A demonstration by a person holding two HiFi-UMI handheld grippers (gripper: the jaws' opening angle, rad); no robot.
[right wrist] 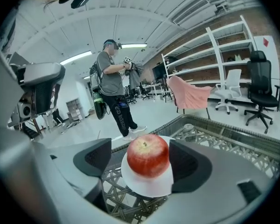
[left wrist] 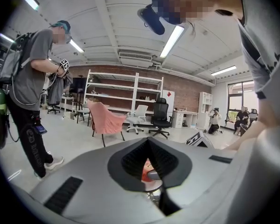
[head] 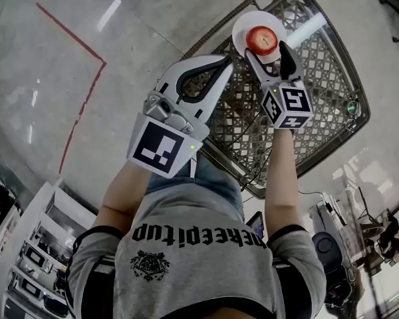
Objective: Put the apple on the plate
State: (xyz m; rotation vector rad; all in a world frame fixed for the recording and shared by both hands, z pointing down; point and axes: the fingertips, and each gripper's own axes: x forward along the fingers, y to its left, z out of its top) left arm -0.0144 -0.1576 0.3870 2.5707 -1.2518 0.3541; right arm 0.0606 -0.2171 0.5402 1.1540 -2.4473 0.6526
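Shirt (head: pixel 199 264) lettering unclear; left claw (head: pixel 226 60) closed, empty; right claw (head: pixel 269 53) spread wide astride apple (head: pixel 261 40) on plate (head: pixel 242 28).

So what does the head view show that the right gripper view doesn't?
Head view only: a red line on the floor and the wearer's grey shirt. Right gripper view only: a standing person, shelves and a pink-draped chair. Both: the apple on the white plate on the woven table, with the right gripper open, a jaw on either side.
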